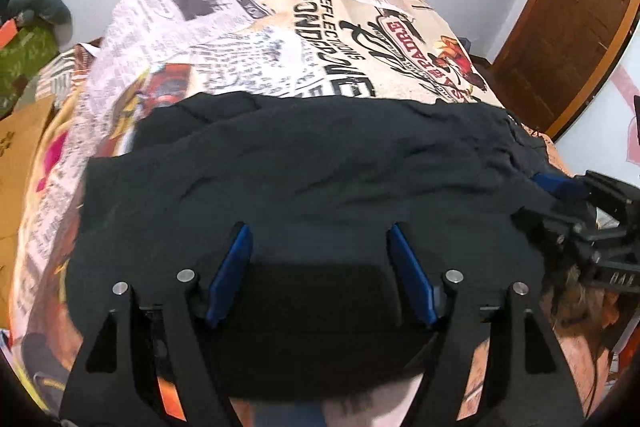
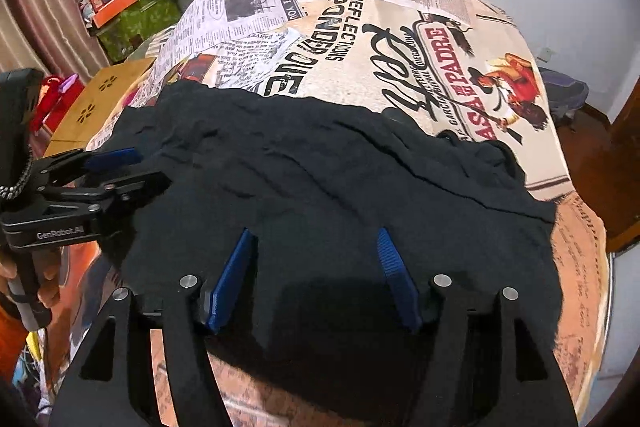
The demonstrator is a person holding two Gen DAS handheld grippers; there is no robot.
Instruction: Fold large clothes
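A large black garment [image 1: 304,167] lies spread and wrinkled across the near part of a bed covered with a newspaper-print sheet [image 1: 280,27]. My left gripper [image 1: 318,233] is open, its blue pads apart just above the garment's near edge. My right gripper [image 2: 314,237] is open too, over the garment [image 2: 320,163] near its front edge. Each gripper shows in the other's view: the right one at the garment's right edge [image 1: 560,187], the left one at the garment's left edge [image 2: 120,163]. Neither holds cloth.
A wooden door [image 1: 568,27] stands at the right. A cluttered green-covered table [image 2: 132,15] and a low wooden table [image 2: 96,99] are left of the bed. A white wall is behind the bed. A dark bag [image 2: 564,91] lies on the floor at the right.
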